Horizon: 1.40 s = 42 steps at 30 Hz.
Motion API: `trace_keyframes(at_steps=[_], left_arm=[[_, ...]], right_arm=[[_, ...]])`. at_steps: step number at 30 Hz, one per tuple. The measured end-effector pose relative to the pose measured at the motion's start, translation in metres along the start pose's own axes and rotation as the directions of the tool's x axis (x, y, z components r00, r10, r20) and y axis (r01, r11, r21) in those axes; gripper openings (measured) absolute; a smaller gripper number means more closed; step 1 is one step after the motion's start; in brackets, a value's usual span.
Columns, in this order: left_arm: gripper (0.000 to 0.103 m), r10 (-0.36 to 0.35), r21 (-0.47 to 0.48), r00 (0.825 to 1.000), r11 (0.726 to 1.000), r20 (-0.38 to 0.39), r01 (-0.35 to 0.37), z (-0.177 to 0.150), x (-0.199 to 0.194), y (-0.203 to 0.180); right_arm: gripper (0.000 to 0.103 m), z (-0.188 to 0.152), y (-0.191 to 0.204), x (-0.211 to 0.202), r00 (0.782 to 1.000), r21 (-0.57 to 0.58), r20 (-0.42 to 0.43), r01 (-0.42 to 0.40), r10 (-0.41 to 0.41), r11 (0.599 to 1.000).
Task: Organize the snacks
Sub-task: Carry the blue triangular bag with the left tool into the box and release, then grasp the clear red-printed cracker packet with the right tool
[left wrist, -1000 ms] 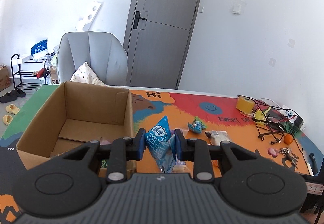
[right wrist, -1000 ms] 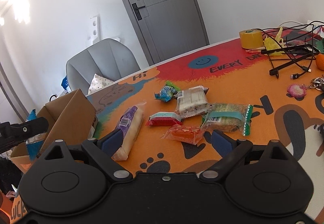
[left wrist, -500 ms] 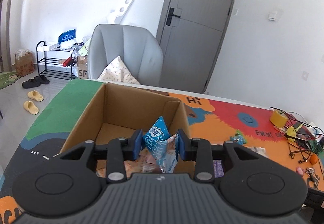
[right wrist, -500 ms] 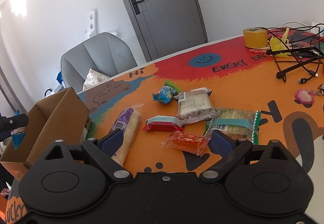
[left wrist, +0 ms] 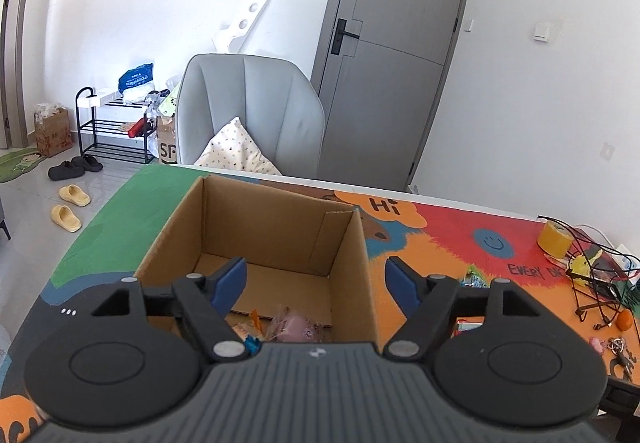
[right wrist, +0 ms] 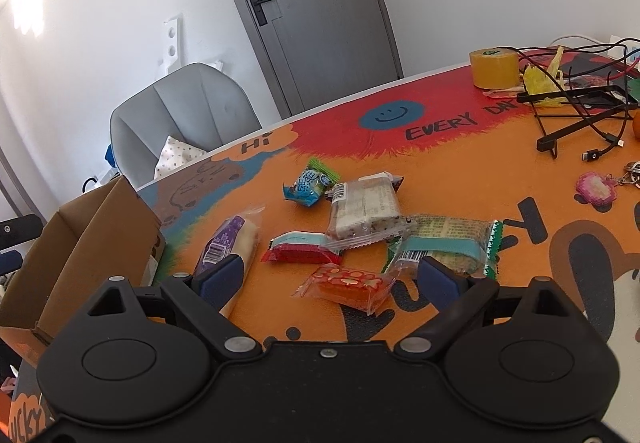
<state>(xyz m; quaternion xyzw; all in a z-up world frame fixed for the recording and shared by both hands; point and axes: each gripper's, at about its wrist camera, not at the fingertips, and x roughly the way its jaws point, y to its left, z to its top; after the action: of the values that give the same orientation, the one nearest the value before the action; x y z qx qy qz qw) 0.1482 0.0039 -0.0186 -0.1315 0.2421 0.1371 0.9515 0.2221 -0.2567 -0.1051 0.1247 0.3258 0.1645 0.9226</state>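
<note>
The left gripper [left wrist: 316, 277] has just been opening, nothing between its jaws, above the cardboard box [left wrist: 264, 227] holding crinkly wrapped snacks [left wrist: 294, 327]; the right gripper [right wrist: 330, 279] gapes over an orange-red packet [right wrist: 348, 285] mid-table

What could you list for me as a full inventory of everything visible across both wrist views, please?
cardboard box: one, brown, left end of table, wrappers inside
loose snack packets: six, mixed colours, on table mat right of box
tape roll: one, yellow, far right
wire rack: one, black, with cables, far right
keychain charm: one, pink, right edge
armchair: one, grey, behind table
door: one, grey
left gripper: black, blue fingers, just opened, empty, over box
right gripper: open, above orange packet
</note>
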Motion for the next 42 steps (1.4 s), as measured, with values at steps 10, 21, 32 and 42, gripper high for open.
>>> trace_keyframes(at_steps=[10,21,32,42], left_arm=[[0.077,-0.072,0.064,0.997,0.995,-0.015,0.073,-0.004,0.003,-0.044],[0.077,-0.115,0.112,0.992,0.986,-0.059,0.121,-0.015,0.013,-0.079],[0.077,-0.14,0.146,0.983,0.977,-0.117,0.157,-0.03,0.03,-0.104],[0.077,-0.114,0.169,0.979,0.975,-0.17,0.143,-0.055,0.054,-0.122]], right_arm=[[0.087,0.0,-0.019,0.005,1.0,0.021,-0.012,0.021,-0.021,1.0],[0.056,-0.004,-0.018,0.032,0.998,-0.002,-0.062,-0.005,0.004,1.0],[0.022,-0.007,-0.028,0.023,0.997,0.009,-0.056,-0.045,0.046,0.999],[0.022,-0.009,-0.041,0.006,0.999,0.043,-0.023,-0.036,0.037,0.998]])
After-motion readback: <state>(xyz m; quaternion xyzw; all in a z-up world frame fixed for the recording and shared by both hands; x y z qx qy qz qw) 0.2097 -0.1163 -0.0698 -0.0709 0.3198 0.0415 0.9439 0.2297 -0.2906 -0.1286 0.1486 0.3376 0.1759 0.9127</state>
